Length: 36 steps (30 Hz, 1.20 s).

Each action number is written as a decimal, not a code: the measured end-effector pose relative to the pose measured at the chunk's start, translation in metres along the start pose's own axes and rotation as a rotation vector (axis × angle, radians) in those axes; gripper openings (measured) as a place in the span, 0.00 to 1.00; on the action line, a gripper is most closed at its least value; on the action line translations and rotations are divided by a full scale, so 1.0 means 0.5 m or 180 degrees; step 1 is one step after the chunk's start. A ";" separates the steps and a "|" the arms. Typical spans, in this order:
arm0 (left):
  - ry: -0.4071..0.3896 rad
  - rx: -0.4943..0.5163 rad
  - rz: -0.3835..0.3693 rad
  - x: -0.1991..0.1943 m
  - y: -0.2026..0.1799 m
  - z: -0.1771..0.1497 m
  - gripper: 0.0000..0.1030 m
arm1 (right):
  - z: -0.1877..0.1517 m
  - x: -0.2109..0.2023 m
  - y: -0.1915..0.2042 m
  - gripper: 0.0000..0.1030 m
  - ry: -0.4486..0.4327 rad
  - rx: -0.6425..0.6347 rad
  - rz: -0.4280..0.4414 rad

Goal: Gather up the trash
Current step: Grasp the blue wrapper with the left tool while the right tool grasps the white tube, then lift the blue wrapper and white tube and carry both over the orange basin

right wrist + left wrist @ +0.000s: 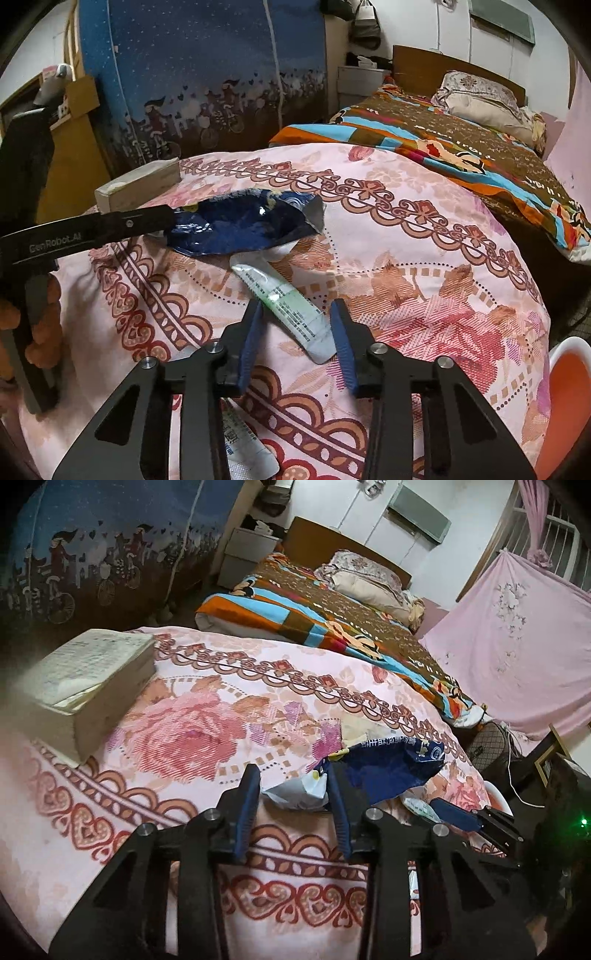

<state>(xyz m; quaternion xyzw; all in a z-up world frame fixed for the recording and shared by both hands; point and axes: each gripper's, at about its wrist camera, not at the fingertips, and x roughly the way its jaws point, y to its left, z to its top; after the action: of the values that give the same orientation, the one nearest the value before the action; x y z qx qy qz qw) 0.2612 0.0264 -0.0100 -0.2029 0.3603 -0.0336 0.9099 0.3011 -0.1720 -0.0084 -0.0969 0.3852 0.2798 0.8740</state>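
A crumpled dark blue snack bag lies on the pink flowered cloth. My left gripper is open, its fingers on either side of the bag's near white end; it also shows in the right wrist view at the bag's left edge. A green-and-white squeezed tube lies just below the bag. My right gripper is open with the tube's lower half between its fingers; its blue finger shows in the left wrist view. Another white wrapper lies under the right gripper.
A thick worn book lies at the cloth's far left. A bed with a striped blanket stands behind. An orange-and-white bin sits at the lower right. A pink draped sheet hangs right.
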 end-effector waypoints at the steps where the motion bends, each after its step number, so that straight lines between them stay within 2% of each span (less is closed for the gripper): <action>1: -0.0014 -0.0010 0.0005 -0.004 0.001 -0.001 0.20 | 0.000 -0.001 -0.002 0.30 -0.0005 0.0007 0.0001; 3: -0.0041 -0.0025 0.0015 -0.011 0.002 -0.003 0.20 | -0.001 -0.004 -0.004 0.24 -0.0020 0.0024 0.0016; 10: -0.0123 -0.0073 0.0027 -0.028 -0.002 -0.010 0.19 | -0.004 -0.012 0.001 0.22 -0.0075 0.0020 0.0051; 15: -0.0264 -0.0164 -0.0053 -0.046 -0.005 -0.015 0.19 | -0.009 -0.041 0.000 0.21 -0.0302 0.0040 -0.0038; 20: -0.0480 -0.0192 -0.0147 -0.068 -0.026 -0.018 0.19 | -0.019 -0.100 -0.014 0.21 -0.0784 0.0173 -0.0151; 25: -0.0757 0.0022 -0.0155 -0.097 -0.074 -0.019 0.19 | -0.037 -0.163 -0.026 0.21 -0.1308 0.0308 -0.0230; 36: -0.1329 0.0423 -0.0358 -0.157 -0.201 -0.026 0.19 | -0.080 -0.271 -0.055 0.22 -0.2163 0.0548 -0.0460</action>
<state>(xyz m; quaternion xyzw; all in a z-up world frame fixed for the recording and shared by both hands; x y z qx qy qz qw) 0.2027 -0.0538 0.0714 -0.1649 0.1493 -0.0651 0.9728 0.2177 -0.2661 0.0612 0.0487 0.0869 0.2000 0.9747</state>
